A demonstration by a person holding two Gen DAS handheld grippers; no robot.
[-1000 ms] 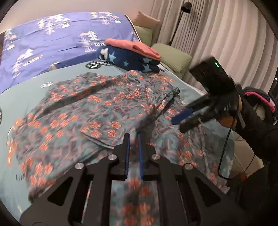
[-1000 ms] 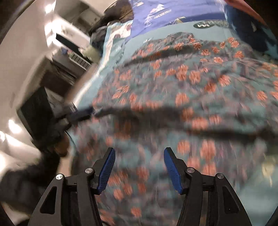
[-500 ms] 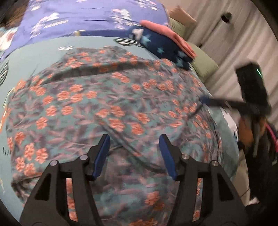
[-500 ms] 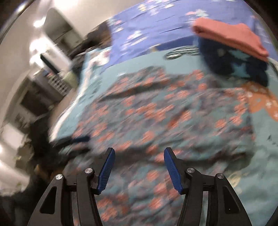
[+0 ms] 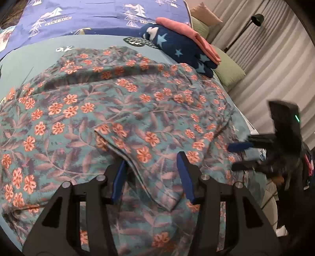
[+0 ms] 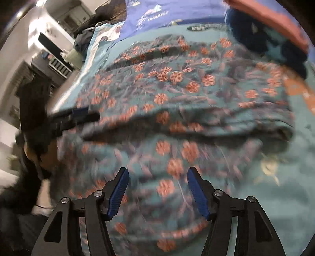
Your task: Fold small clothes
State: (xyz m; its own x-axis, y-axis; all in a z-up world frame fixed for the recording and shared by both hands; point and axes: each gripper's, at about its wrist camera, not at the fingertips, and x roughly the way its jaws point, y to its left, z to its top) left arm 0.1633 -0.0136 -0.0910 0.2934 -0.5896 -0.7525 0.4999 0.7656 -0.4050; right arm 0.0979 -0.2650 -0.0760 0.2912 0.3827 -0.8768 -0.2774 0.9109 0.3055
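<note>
Lying spread across the teal bedsheet (image 5: 39, 53) is the floral garment (image 5: 110, 110), a teal cloth printed with orange flowers and mauve leaves, partly folded over on itself so that a hemmed edge is running diagonally down its middle. The left gripper (image 5: 151, 175) is hanging just above that folded edge with its 2 blue pads apart; its jaws have just been closing a little, the hem is lying between them in the left wrist view, and neither pad is pressing on the cloth, so the gripper is released. The right gripper (image 6: 157, 189) is also standing released, its jaws having just been widening slightly, with nothing clamped between them and the blurred flower print of the garment passing beneath. In the left wrist view the right gripper is appearing at the garment's right border near the bed edge, smeared by motion, with a green light glowing on its black body. In the right wrist view the left gripper is showing at the garment's left border, its blue tip reaching over the cloth. Beyond the garment, a navy star-patterned item (image 5: 177, 49) is sitting folded with a pink folded item (image 5: 189, 33) stacked on it, beside a green pillow (image 5: 228, 69). A purple duvet (image 5: 94, 17) with white tree prints is covering the far part of the bed.
</note>
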